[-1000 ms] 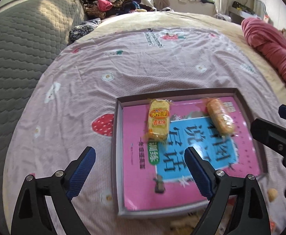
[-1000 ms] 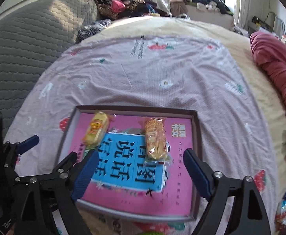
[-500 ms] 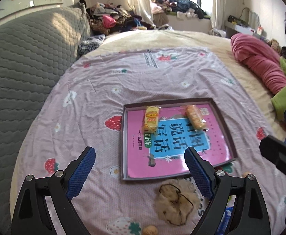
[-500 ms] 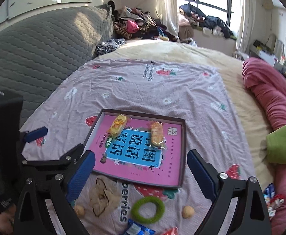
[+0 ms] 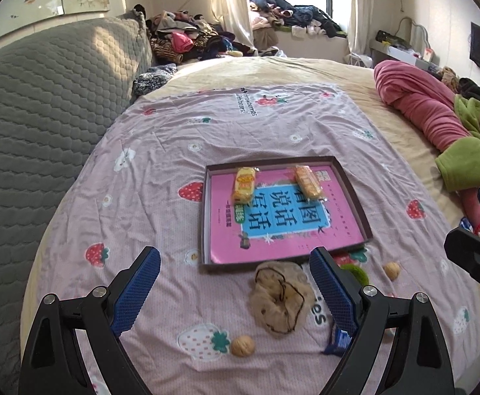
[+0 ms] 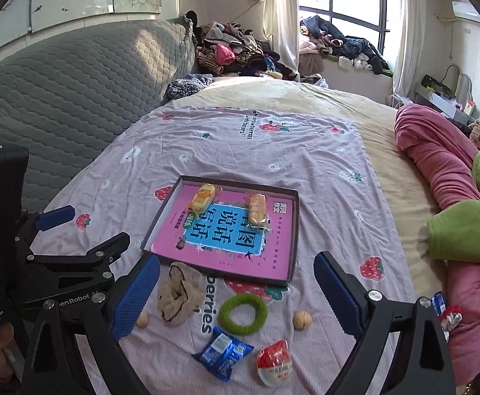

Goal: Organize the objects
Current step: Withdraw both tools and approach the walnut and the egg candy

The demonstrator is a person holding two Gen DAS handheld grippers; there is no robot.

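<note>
Both grippers, left (image 5: 233, 283) and right (image 6: 236, 293), gape empty above the bedspread's near edge; beyond them lies a shallow tray (image 6: 294, 230) holding two yellow snack packets (image 6: 202, 197).

Two wrist cameras, both high over the near edge of the bed, angled down toward the window.

The left wrist view looks between its blue fingers (image 5: 138, 288) at the tray (image 5: 352, 194); the right wrist view sits beside it and takes in the same tray (image 6: 294, 227), sheet and window wall, with the left gripper (image 6: 85, 233) at its left edge.
</note>
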